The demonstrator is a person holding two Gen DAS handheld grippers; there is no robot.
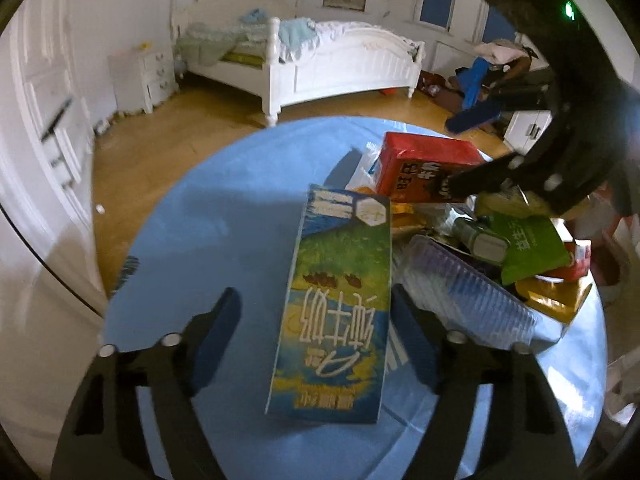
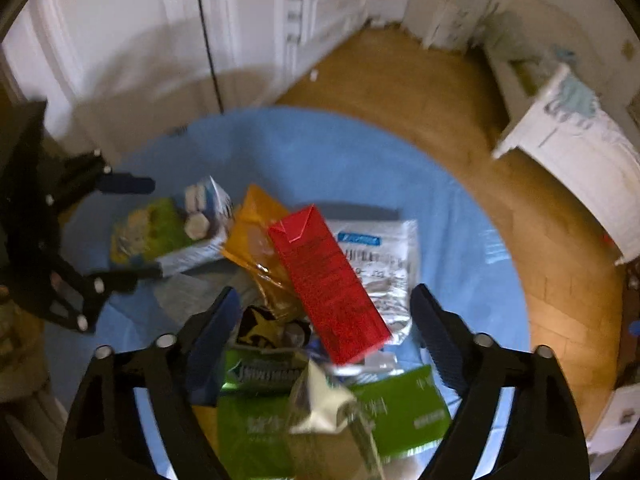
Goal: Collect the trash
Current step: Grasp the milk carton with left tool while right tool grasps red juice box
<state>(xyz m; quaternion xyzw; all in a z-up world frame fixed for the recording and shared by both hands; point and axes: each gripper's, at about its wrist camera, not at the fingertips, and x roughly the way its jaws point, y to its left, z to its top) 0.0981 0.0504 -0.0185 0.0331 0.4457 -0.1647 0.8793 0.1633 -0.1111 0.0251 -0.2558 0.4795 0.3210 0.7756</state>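
Note:
A pile of trash lies on a round blue table [image 1: 224, 216]. In the left wrist view a blue and green milk carton [image 1: 336, 304] lies flat between the fingers of my open left gripper [image 1: 316, 320], which touch neither side. A red carton [image 1: 424, 172] lies beyond it. The right gripper [image 1: 456, 184] reaches in from the upper right beside the red carton. In the right wrist view my right gripper [image 2: 324, 320] is open around the red carton [image 2: 328, 280], above green wrappers [image 2: 396, 408]. The left gripper [image 2: 136, 232] is open around the milk carton [image 2: 180, 232].
A clear ridged plastic tray [image 1: 468, 296], an orange wrapper [image 2: 260, 248] and a white labelled bag [image 2: 384, 256] also lie in the pile. A white bed [image 1: 320, 60], a nightstand [image 1: 140, 76] and white wardrobe doors [image 2: 160, 40] stand around the wooden floor.

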